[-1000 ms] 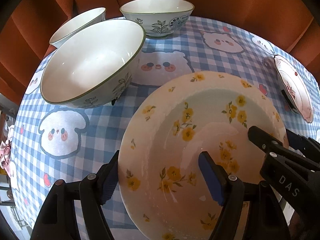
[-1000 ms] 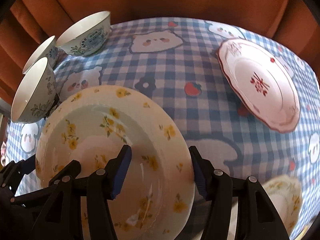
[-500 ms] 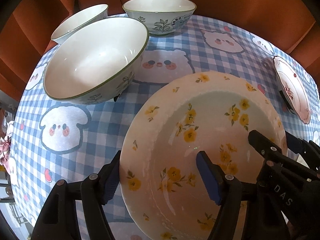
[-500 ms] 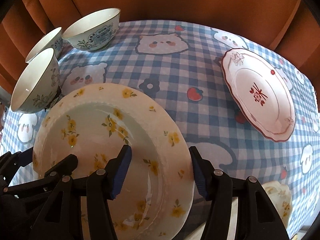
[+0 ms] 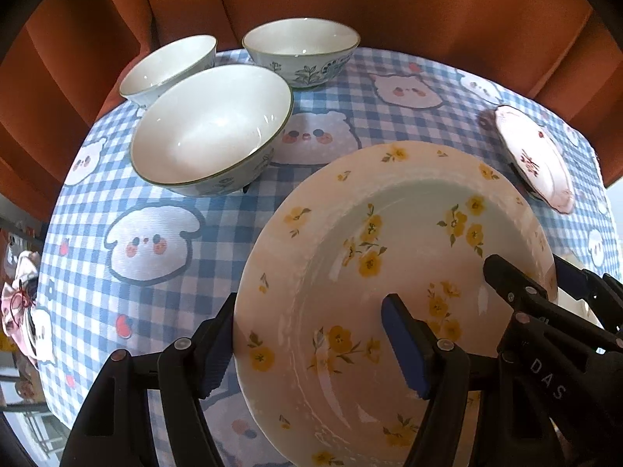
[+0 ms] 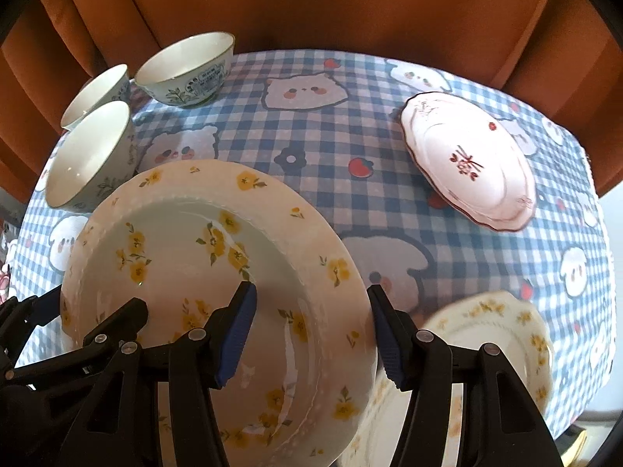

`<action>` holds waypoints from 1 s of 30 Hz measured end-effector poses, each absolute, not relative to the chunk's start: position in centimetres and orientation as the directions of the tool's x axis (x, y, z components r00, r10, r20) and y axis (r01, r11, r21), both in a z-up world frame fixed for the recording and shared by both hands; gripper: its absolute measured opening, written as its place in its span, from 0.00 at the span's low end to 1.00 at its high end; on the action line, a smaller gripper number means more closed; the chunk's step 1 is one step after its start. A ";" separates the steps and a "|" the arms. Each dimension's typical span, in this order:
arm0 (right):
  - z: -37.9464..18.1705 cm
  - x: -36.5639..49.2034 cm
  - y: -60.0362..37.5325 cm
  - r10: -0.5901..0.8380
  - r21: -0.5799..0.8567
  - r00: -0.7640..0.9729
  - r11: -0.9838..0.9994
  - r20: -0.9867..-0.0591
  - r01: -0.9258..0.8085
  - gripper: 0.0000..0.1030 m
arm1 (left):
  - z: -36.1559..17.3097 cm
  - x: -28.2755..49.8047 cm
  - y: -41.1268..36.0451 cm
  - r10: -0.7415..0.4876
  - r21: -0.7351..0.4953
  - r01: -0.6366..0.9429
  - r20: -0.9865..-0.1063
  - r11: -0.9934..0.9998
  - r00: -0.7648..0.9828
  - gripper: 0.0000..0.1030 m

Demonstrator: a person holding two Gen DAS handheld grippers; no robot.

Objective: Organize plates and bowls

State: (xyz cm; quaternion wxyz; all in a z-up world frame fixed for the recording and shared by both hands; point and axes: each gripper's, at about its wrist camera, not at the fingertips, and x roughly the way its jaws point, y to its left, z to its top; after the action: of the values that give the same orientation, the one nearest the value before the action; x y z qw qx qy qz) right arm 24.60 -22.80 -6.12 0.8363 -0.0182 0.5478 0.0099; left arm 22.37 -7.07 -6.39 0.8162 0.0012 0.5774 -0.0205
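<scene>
1. Yellow-flower plate (image 5: 393, 272) is up off the bench, tilted, held between both grippers. It sits in front of the big bowl and to the near side of the red-pattern plate.
2. Left gripper (image 5: 311, 346) straddles the plate's left rim: one finger (image 5: 216, 344) outside under the rim, the other (image 5: 405, 346) inside on the plate face. Its fingers have just been closing, with the plate rim between them. Reads as clenched on the plate.
3. Right gripper (image 6: 311, 334) straddles the opposite rim the same way: inner finger (image 6: 237, 334) on the plate face, outer finger (image 6: 387, 340) past the edge. Also clamped on the plate.
4. Big bowl (image 5: 212, 128), white inside with a green rim, stands upright on the bench just beyond the plate's far-left edge.
5. Two smaller bowls behind the big bowl: one (image 5: 169, 68) to its far left, one with a leaf print (image 5: 300, 48) directly behind. Both are upright and close to it.
6. Red-pattern plate (image 6: 467, 163) lies flat on the bench, well apart from the big bowl, at the far right.
7. Second yellow-flower plate (image 6: 490, 334) sits under and right of the lifted one, at the near bench edge; blurred.
8. Bench (image 6: 338, 124) wears a blue-check cloth with cartoon animals.
9. Orange curtain (image 5: 389, 7) hangs behind the bowls.
</scene>
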 end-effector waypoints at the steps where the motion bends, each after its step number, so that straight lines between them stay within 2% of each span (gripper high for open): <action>1: -5.9 24.2 -22.8 -0.008 -0.021 0.403 0.999 -0.915 -0.029 0.60 | -6.0 22.0 -7.0 -0.038 -0.026 0.042 -0.941 0.999 0.335 0.70; 14: -3.8 18.9 -24.9 -0.060 -0.025 0.424 0.996 -0.904 0.088 0.58 | -3.5 18.5 -9.7 -0.077 -0.016 0.157 -0.917 0.987 0.391 0.68; 15: -3.7 18.6 -25.2 -0.060 -0.025 0.430 0.996 -0.901 0.087 0.54 | -3.3 18.3 -10.2 -0.083 -0.013 0.170 -0.907 0.985 0.414 0.66; 16: -3.5 18.4 -25.0 -0.012 0.013 0.445 0.999 -0.895 0.052 0.39 | -3.2 18.4 -10.5 -0.092 -0.020 0.168 -0.899 0.986 0.429 0.57; 17: -3.4 18.3 -24.4 0.046 0.058 0.455 0.998 -0.889 0.013 0.01 | -3.6 18.9 -10.4 -0.106 -0.044 0.153 -0.899 0.987 0.425 0.58; 18: -3.4 18.2 -24.2 0.022 0.042 0.476 0.999 -0.879 0.031 0.01 | -4.8 19.8 -10.4 -0.090 -0.036 0.138 -0.907 0.990 0.412 0.57; 19: -4.1 18.8 -23.5 -0.034 -0.030 0.511 0.999 -0.859 0.017 0.01 | -6.2 20.3 -10.7 -0.055 0.000 0.141 -0.919 0.990 0.390 0.53; 20: -5.5 19.8 -23.4 -0.043 -0.037 0.485 0.999 -0.873 0.022 0.02 | -7.0 20.5 -10.8 -0.051 0.000 0.133 -0.924 0.991 0.380 0.52; 21: -7.2 20.6 -24.1 0.042 0.070 0.411 0.996 -0.910 0.054 0.02 | -7.5 20.6 -10.9 -0.049 0.002 0.136 -0.929 0.991 0.366 0.52; 22: -7.7 20.7 -24.4 0.095 0.124 0.404 0.991 -0.910 0.046 0.02 | -7.8 20.8 -10.9 -0.042 0.012 0.142 -0.928 0.990 0.370 0.54; 25: -7.0 20.0 -24.1 0.115 0.129 0.447 0.992 -0.887 0.000 0.13 | -8.1 21.1 -9.5 -0.017 0.009 0.068 -0.929 0.998 0.369 0.55; 26: -6.7 19.9 -23.8 0.079 0.090 0.457 0.996 -0.886 0.002 0.35 | -8.3 21.0 -9.4 0.005 0.029 0.059 -0.931 0.998 0.366 0.55; 27: -6.4 19.8 -24.0 0.069 0.086 0.468 0.996 -0.881 0.015 0.62 | -8.3 20.9 -9.5 0.009 0.036 0.066 -0.932 0.997 0.363 0.59; 28: -6.0 19.7 -24.3 0.070 0.098 0.489 0.995 -0.870 0.032 0.67 | -8.5 20.7 -9.7 -0.003 0.029 0.085 -0.935 0.996 0.356 0.65; 30: -5.8 19.8 -24.0 0.042 0.066 0.493 0.997 -0.869 0.032 0.67 | -8.5 20.5 -9.9 -0.004 0.029 0.088 -0.933 0.996 0.359 0.66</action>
State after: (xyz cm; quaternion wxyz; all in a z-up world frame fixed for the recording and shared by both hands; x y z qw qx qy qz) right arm 19.76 -23.98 -5.83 0.8632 0.0363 0.5035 0.0029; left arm 20.48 -9.87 -8.48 0.8234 0.0371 0.5656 -0.0280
